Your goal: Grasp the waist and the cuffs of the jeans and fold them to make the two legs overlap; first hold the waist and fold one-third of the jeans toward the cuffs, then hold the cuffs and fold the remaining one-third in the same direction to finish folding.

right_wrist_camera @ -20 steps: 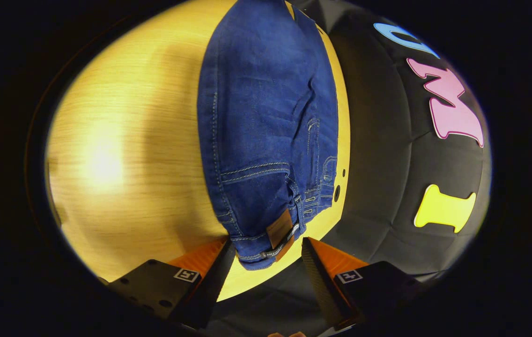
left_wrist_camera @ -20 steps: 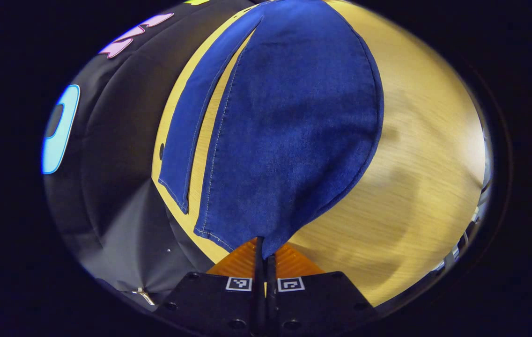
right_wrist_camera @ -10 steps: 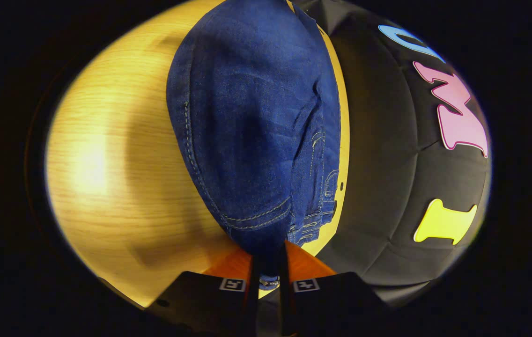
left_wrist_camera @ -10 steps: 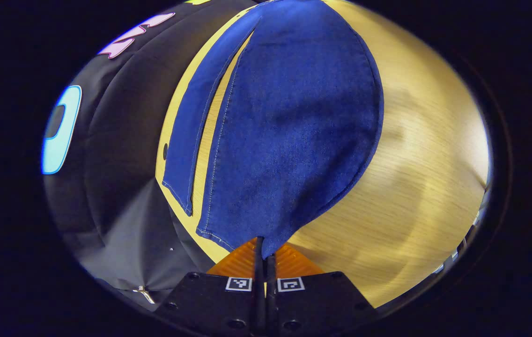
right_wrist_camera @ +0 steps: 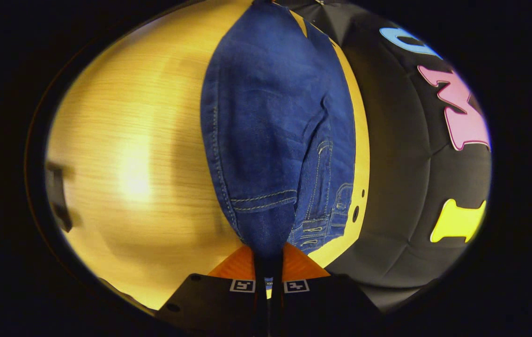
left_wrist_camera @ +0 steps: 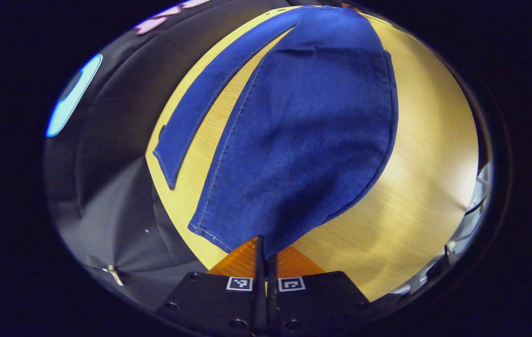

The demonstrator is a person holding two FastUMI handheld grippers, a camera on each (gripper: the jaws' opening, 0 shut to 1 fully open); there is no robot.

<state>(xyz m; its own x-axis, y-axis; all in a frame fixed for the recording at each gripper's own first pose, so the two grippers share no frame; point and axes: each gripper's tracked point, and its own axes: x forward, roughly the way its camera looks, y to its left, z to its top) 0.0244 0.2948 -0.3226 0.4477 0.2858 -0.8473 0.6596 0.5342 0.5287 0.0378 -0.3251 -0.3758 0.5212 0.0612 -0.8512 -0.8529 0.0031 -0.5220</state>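
Currently both grippers clamp the jeans (left_wrist_camera: 303, 140): left gripper (left_wrist_camera: 264, 255) on a cuff, right gripper (right_wrist_camera: 269, 260) on the waist. Leg overlap is under way; next, carry the lifted leg toward the table's (left_wrist_camera: 425, 164) wall-side edge.

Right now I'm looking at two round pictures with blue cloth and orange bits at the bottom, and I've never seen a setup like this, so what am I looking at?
There is no robot here. A person holds a hand-held gripper in each hand, and each one carries a wide-angle camera looking forward along its own two fingers, the orange and black parts at the bottom.

The left gripper view comes from the left gripper. It is shut on the cuff end of one leg of the jeans, lifting it off the wooden table. The other leg lies flat beside it.

The right gripper view comes from the right gripper, at the other end. It is shut on the waist of the same jeans, near a stitched pocket.

The black cloth behind is the booth's wall.
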